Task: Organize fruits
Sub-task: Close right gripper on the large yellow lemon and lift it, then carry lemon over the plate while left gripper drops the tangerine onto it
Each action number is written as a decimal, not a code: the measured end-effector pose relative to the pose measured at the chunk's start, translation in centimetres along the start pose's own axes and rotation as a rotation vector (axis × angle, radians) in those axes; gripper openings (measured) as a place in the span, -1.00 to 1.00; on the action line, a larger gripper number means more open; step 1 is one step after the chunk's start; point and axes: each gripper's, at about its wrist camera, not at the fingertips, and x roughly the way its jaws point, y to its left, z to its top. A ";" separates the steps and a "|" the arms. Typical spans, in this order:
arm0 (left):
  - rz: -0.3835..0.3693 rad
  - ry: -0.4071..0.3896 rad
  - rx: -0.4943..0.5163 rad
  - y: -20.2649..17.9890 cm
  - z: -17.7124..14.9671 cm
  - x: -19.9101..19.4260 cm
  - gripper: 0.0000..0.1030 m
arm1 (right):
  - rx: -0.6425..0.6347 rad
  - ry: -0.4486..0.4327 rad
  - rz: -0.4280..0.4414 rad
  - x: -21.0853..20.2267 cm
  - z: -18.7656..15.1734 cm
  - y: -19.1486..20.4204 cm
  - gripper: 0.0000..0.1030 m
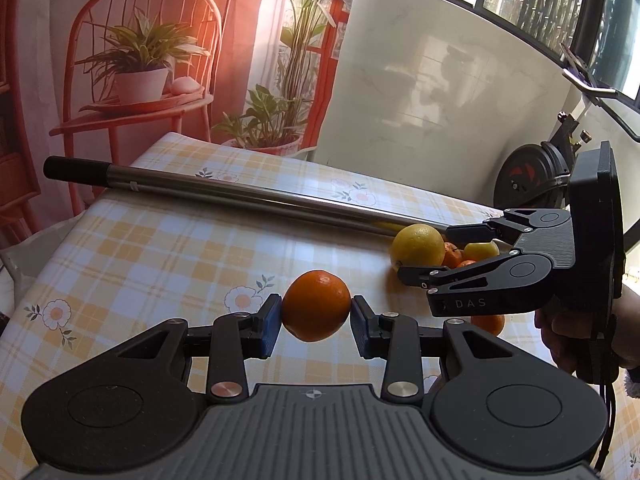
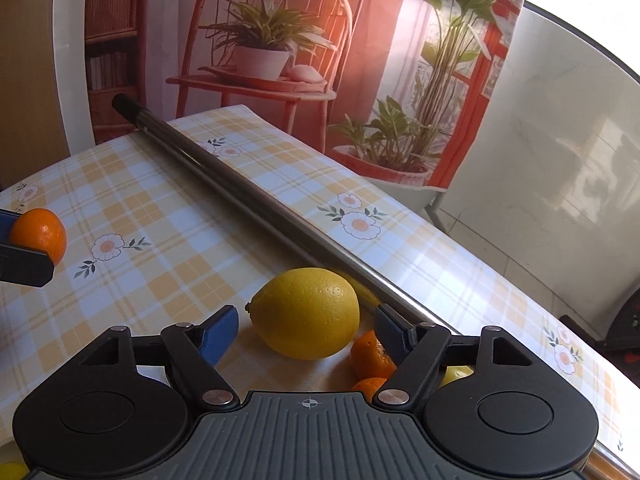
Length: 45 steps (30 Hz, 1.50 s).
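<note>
Between left gripper [image 1: 316,322] pads, an orange [image 1: 316,306]; no container visible.

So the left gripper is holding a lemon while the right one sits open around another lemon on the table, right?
Not quite: the left gripper is shut on an orange, not a lemon, as the left wrist view shows. The right gripper does sit open around the lemon on the table.

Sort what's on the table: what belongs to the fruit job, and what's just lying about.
Job: orange in left claw; lemon ahead of open right claw; small oranges beside it.

Lying about: metal pole, checked tablecloth, backdrop with plants.
</note>
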 end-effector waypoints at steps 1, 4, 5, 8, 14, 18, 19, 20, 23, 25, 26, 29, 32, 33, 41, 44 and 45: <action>-0.003 0.002 -0.004 0.1 -0.1 0.0 -0.24 | 0.002 0.003 0.001 0.2 0.1 0.1 0.39; -0.008 0.006 -0.008 0.1 -0.3 0.0 -0.24 | -0.005 0.021 0.008 0.8 0.4 0.1 0.36; -0.009 0.008 -0.008 0.1 -0.3 0.0 -0.24 | -0.010 0.026 0.005 0.9 0.5 0.2 0.31; -0.014 0.013 -0.010 0.0 -0.5 0.0 -0.24 | -0.023 0.049 -0.011 1.5 0.7 0.5 0.23; -0.023 0.022 -0.007 -0.3 -0.8 0.0 -0.24 | -0.021 0.080 -0.027 1.9 0.7 0.7 0.18; -0.031 0.022 -0.002 -0.4 -0.8 -0.2 -0.24 | 0.008 0.074 -0.006 1.0 0.3 0.4 0.17; -0.034 0.020 0.001 -0.5 -0.8 -0.3 -0.24 | 0.019 0.067 0.003 0.6 0.3 0.4 0.17; -0.035 0.019 0.004 -0.6 -0.8 -0.5 -0.24 | 0.029 0.059 0.009 0.2 0.2 0.3 0.17; -0.040 0.014 0.018 -0.9 -0.6 -0.8 -0.24 | 0.073 0.018 0.039 -2.1 0.0 -0.1 0.17; -0.047 0.010 0.030 -1.3 -0.6 -1.1 -0.24 | 0.105 -0.012 0.055 -3.8 -0.3 -0.5 0.17; -0.052 0.008 0.038 -1.5 -0.7 -1.2 -0.24 | 0.124 -0.028 0.063 -4.8 -0.5 -0.7 0.17; -0.065 0.005 0.069 -2.4 -0.8 -1.6 -0.24 | 0.170 -0.067 0.076 -7.3 -1.4 -1.2 0.17; -0.075 0.006 0.098 -3.3 -1.0 -1.7 -0.24 | 0.212 -0.109 0.073 -9.9 -2.9 -1.6 0.17; -0.079 0.009 0.108 -3.6 -1.0 -1.6 -0.24 | 0.239 -0.123 0.073 -10.8 -3.6 -1.8 0.18; -0.144 0.083 0.208 -5.8 -1.9 0.2 -0.24 | 0.412 -0.166 0.024 -14.9 -8.5 -3.9 0.18; -0.139 0.107 0.271 -6.8 -2.3 0.9 -0.24 | 0.448 -0.178 0.009 -15.8 -10.1 -4.2 0.18; -0.138 0.114 0.290 -7.2 -2.4 1.2 -0.24 | 0.459 -0.182 0.006 -16.1 -10.7 -4.4 0.18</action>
